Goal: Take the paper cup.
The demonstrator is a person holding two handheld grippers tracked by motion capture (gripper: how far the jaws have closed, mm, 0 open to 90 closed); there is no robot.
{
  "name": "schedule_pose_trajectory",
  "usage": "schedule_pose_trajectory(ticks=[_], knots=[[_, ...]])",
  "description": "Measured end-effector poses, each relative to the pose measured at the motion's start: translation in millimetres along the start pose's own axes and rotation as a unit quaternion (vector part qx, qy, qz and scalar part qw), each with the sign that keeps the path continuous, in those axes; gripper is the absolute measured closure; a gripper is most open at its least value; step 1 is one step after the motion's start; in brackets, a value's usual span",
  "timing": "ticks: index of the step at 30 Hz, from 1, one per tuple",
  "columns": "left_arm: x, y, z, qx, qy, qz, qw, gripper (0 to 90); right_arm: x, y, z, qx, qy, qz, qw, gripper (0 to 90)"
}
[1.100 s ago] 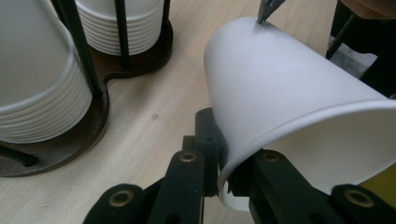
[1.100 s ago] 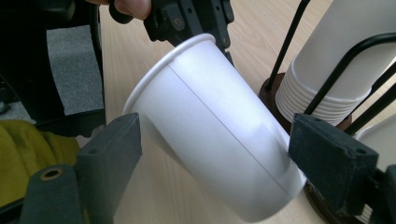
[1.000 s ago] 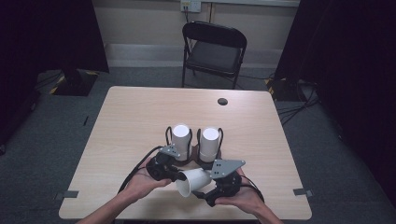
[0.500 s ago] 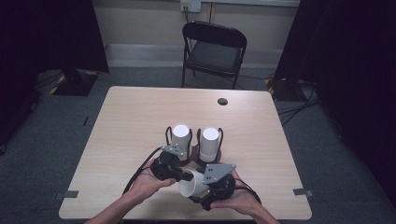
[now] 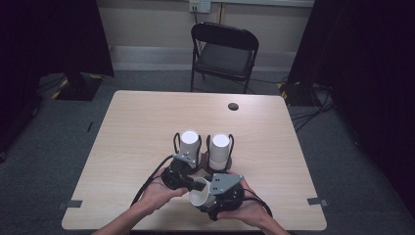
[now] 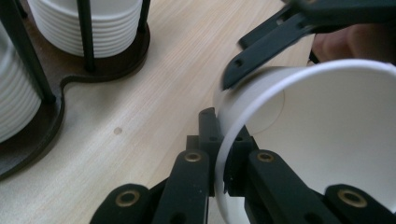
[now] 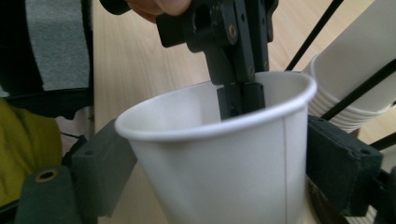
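I have the paper cup [image 5: 200,197] at the near edge of the table [image 5: 132,127], just near of the cup rack [image 5: 205,164]. My right gripper [image 7: 210,186] squeezes its walls; my left gripper [image 6: 224,172] pinches its rim. It's light, thin and crushable, so gentle pressure near the stiffer rim seems best.

From my side of the counter [image 5: 127,127], the cup holder [image 5: 203,164] with two cup stacks in it sits mid-counter, the loose cup [image 5: 199,193] lies just nearer me than it, and the chair [image 5: 222,51] stands beyond the counter's far edge.
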State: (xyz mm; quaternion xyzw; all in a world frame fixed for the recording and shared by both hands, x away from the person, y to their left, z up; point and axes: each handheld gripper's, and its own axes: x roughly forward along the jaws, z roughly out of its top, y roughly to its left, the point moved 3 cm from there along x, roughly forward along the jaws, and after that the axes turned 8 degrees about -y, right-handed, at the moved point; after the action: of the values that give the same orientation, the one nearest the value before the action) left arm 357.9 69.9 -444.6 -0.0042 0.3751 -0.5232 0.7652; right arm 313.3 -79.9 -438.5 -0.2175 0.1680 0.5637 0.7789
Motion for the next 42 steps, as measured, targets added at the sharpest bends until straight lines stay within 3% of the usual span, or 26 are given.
schedule_pose_trajectory(ticks=[7, 8, 10, 12, 18, 36, 42], knots=[[-1.7, -0.2, -0.5, -0.009, -0.001, 0.003, 1.0, 88.6, -3.2, 1.6, 1.8, -0.002, -0.009, -0.004, 0.9999, 19.2], [-1.6, 0.0, -0.6, -0.009, -0.009, -0.006, 0.9999, 88.3, -3.4, 1.5, 1.8, 0.0, -0.01, -0.005, 0.9999, 19.8], [-2.7, -0.1, -0.3, -0.004, -0.006, 0.001, 1.0, 88.1, -4.4, 0.2, 1.9, 0.003, -0.014, -0.003, 0.9999, 20.4], [-2.4, 0.1, -0.4, -0.005, -0.014, -0.01, 0.9998, 87.7, -5.2, -0.2, 2.2, 0.006, -0.016, -0.004, 0.9998, 20.7], [-3.3, -0.3, 0.2, -0.006, -0.023, -0.004, 0.9997, 85.1, -5.9, -1.1, 2.7, 0.008, -0.021, -0.009, 0.9997, 23.0], [-11.2, 2.4, 4.2, -0.019, -0.048, -0.006, 0.9987, 82.3, -10.9, -9.7, 2.4, 0.034, -0.039, -0.027, 0.9983, 24.9], [-11.0, 1.9, 5.4, -0.024, -0.041, -0.001, 0.9989, 84.8, -9.2, -9.5, 1.8, 0.036, -0.032, -0.027, 0.9985, 24.8]])
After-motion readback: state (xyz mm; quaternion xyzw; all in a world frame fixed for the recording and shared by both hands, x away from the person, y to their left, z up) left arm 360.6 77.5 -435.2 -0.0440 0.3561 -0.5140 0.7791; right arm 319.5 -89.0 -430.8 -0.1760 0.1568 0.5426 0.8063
